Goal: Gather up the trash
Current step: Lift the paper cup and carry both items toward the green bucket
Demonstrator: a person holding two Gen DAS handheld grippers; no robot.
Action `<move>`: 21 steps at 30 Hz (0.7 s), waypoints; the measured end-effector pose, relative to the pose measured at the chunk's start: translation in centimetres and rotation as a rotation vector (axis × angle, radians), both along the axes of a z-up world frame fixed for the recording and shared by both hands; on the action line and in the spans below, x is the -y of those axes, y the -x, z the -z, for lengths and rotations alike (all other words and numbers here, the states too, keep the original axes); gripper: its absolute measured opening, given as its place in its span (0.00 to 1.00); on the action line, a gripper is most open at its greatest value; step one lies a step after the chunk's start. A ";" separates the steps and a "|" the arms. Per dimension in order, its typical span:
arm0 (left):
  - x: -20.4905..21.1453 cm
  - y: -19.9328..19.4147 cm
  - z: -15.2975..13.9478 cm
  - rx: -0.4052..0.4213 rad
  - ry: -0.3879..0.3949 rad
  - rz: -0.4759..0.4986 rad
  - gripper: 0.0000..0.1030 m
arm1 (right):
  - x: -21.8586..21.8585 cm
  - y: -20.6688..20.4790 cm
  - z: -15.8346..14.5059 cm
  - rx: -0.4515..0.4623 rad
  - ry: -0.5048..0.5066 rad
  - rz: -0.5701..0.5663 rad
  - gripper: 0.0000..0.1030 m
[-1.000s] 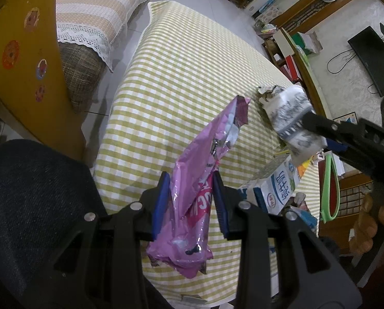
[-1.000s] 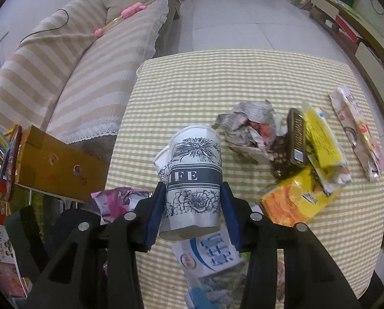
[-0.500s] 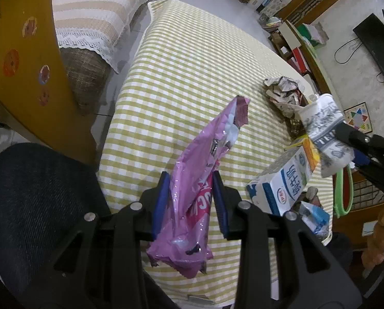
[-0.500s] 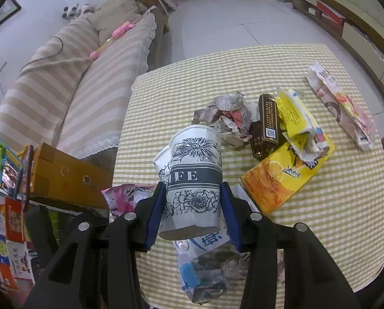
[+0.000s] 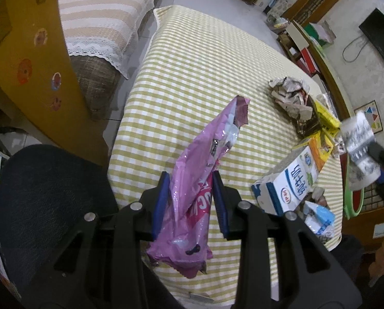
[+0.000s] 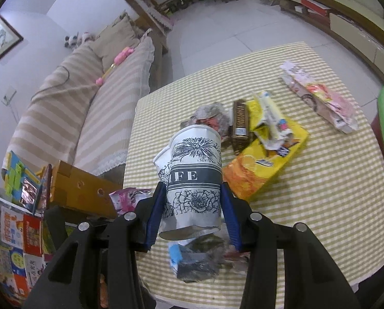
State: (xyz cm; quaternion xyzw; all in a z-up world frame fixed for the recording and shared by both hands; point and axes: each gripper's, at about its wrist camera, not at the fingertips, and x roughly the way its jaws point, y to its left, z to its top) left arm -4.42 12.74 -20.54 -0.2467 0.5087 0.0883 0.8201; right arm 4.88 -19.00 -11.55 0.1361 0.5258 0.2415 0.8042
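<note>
Left gripper (image 5: 190,200) clamps pink bag (image 5: 199,180); right gripper (image 6: 193,212) clamps paper cups (image 6: 194,177). Both are held above the table (image 5: 192,59). Risks: slick bag sliding out, nested cups separating. More litter lies beside the carton (image 5: 287,182).

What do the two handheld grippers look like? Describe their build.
Both match: the left gripper and right gripper have matte black plastic bodies with cut-out openings, round silver screw heads on top, and two flat blue pads as fingers. No cables, markings or sleeves show.
</note>
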 end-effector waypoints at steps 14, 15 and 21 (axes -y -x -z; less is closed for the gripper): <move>1.2 -0.1 -3.6 0.053 -0.065 0.015 0.31 | 6.4 1.5 0.6 -0.001 0.012 0.098 0.41; 1.4 -0.3 -4.0 0.062 -0.066 0.020 0.31 | 6.5 1.4 0.5 -0.001 0.011 0.101 0.41; 3.1 -1.7 -6.0 0.110 -0.071 0.072 0.31 | 7.8 1.3 0.4 0.009 0.002 0.123 0.41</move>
